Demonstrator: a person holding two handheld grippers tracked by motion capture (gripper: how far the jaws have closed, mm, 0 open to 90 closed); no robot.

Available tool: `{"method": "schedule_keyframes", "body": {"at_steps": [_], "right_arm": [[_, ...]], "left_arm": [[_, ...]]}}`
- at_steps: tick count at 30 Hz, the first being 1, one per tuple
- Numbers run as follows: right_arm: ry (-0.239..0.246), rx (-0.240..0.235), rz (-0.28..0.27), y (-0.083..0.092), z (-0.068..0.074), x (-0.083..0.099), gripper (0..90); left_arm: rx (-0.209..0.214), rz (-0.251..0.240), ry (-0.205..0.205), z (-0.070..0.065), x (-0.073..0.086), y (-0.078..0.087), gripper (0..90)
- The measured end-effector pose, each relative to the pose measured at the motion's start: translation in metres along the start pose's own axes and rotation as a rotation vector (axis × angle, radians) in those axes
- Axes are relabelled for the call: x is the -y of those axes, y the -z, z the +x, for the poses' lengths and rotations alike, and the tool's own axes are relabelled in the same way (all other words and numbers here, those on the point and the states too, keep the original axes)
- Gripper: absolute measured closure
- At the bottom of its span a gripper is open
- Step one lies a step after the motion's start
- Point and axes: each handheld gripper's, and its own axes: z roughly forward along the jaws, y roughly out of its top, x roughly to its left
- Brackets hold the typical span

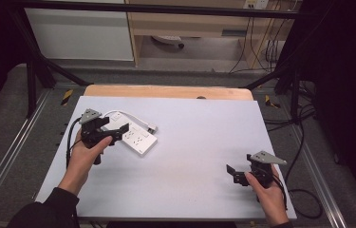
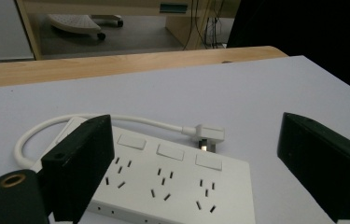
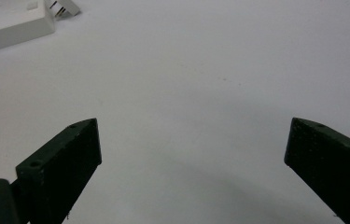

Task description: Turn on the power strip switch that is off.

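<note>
White power strip [image 1: 135, 137] lies flat on the left part of the pale grey table top [image 1: 199, 142], with its sockets facing up. In the left gripper view the strip [image 2: 172, 186] shows three groups of socket holes and three flat switches above them. Its white cable [image 2: 130, 120] makes a loop behind the strip and ends in a white plug [image 2: 207, 136], which rests on the table just beside the far edge of the strip.

The left gripper [image 1: 114, 130], held in the person's left hand [image 1: 84, 159], is over the near left end of the strip. Its jaws are spread wide and grasp nothing; in its own view the left jaw stands above the strip's end, and the right jaw is over bare table.

The right gripper [image 1: 232, 172], held in the right hand [image 1: 269, 192], is at the near right part of the table, well apart from the strip. Its jaws also stand wide apart with nothing between them, above the plain surface.
</note>
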Motion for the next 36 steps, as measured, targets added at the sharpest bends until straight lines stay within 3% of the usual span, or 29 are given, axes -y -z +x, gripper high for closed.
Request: {"method": "schedule_keyframes", "body": {"at_steps": [11,17,29,36], "right_arm": [[0.005,-0.006,0.004,-0.002,0.0,0.0,4.0],[0.005,-0.008,0.004,-0.001,0.001,0.0,4.1],[0.007,-0.012,0.004,-0.001,0.001,-0.001,4.1],[0.009,-0.014,0.004,0.0,0.0,-0.001,4.1]], "left_arm": [[-0.032,0.007,0.049,0.017,-0.008,-0.018,11.9],[-0.06,0.003,0.056,0.024,-0.01,-0.023,12.1],[-0.102,-0.027,0.032,0.029,-0.017,-0.036,13.2],[-0.122,-0.006,0.025,0.033,-0.016,-0.046,14.2]]}}
